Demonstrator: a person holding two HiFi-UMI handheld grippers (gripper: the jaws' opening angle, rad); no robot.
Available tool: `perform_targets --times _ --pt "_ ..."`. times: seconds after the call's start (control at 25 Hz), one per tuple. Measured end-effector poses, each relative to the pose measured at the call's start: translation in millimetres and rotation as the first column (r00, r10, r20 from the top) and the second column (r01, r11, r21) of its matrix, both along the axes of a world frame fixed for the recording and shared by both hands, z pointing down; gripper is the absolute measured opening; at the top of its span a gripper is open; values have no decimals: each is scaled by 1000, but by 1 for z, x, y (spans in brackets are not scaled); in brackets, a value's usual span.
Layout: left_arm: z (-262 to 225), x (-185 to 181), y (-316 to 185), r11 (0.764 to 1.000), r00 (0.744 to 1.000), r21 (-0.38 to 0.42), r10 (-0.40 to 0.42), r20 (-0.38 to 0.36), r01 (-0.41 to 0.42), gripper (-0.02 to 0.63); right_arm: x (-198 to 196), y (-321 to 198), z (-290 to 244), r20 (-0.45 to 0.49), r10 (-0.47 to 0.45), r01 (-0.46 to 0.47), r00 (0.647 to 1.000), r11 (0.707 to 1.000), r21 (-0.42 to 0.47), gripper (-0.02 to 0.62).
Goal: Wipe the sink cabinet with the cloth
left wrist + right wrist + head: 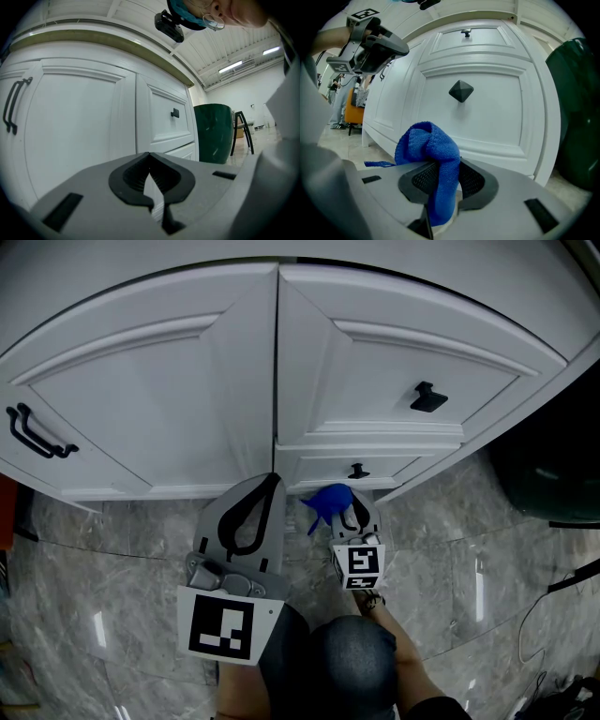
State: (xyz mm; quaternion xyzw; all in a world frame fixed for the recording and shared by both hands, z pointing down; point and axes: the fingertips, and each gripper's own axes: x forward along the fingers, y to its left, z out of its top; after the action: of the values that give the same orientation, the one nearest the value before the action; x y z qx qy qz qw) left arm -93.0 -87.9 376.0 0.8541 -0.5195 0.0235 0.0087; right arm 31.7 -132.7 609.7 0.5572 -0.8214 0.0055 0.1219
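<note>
The white sink cabinet (pixel 187 381) fills the top of the head view, with a door at left and two drawers at right. A blue cloth (pixel 433 154) is pinched in my right gripper (pixel 440 176), bunched above the jaws just short of the lower drawer front (pixel 478 117). In the head view the blue cloth (pixel 328 502) sits below the lower drawer knob (pixel 357 471). My left gripper (pixel 272 479) is shut and empty, its tip near the bottom of the door, left of the cloth. Its jaws (pixel 150 180) meet at the tip.
A black bar handle (pixel 33 432) is on the far-left door, and a black knob (pixel 428 397) is on the upper drawer. A dark green bin (pixel 553 456) stands right of the cabinet. Grey marble floor (pixel 112 568) lies below. The person's knee (pixel 352 662) is at the bottom.
</note>
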Motion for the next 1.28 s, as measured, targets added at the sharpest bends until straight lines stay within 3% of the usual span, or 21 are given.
perform_targets --times 1.28 --pt "-4 6 4 1000 1000 6 11 6 -11 0 51 -4 5 40 150 -148 988 988 -37 115"
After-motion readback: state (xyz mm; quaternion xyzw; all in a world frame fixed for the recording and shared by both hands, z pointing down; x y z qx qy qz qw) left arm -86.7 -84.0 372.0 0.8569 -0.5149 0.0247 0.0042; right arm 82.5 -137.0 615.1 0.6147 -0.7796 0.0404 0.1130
